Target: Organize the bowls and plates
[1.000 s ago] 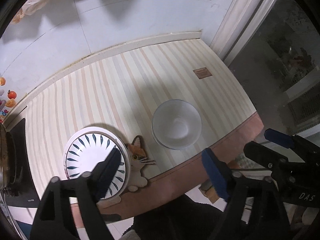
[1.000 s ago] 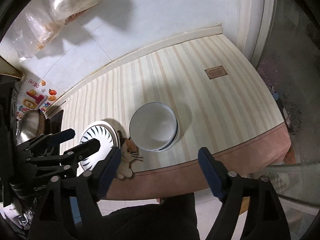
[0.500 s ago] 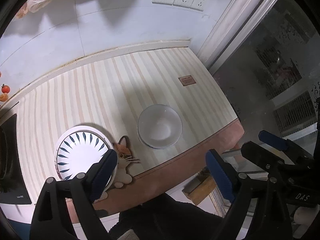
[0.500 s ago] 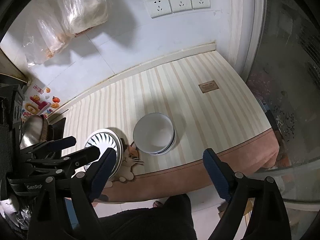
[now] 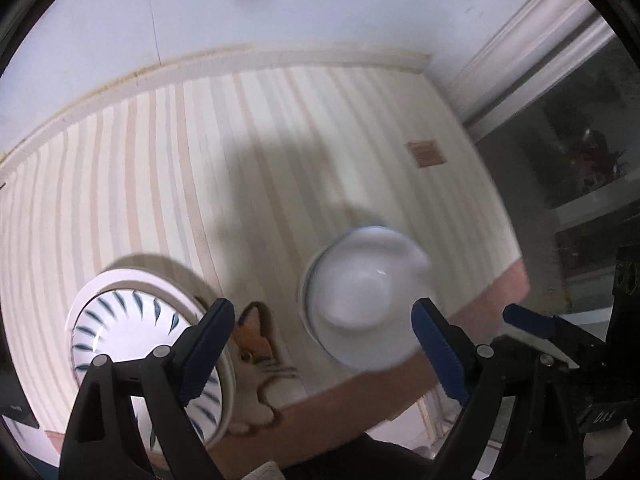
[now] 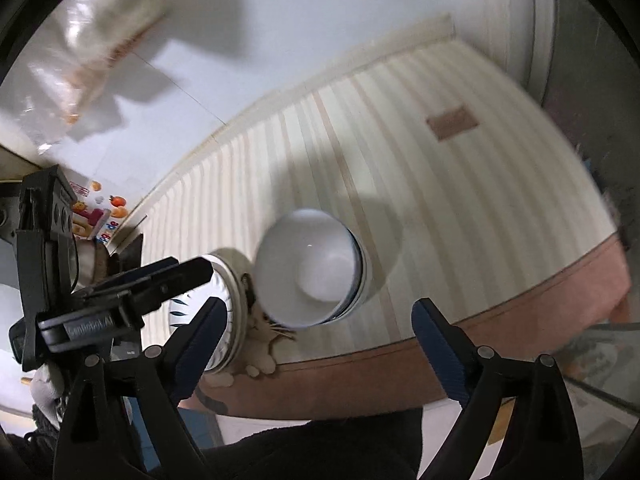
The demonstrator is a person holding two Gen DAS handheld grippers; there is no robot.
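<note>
— Where were the dishes?

— The white bowl sat on the striped mat, just right of the cat figure. The blue-patterned plate lay just left of that cat.

— And the tongs?

— The left gripper and the right gripper were both spread wide, holding nothing, near the cat.

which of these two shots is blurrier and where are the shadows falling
Left wrist view: motion blur smears the white bowl most; a broad shadow lies across the striped tabletop behind it. Right wrist view: blur is milder, the bowl and plate edges still soft; shadows fall on the wall and behind the bowl.
</note>
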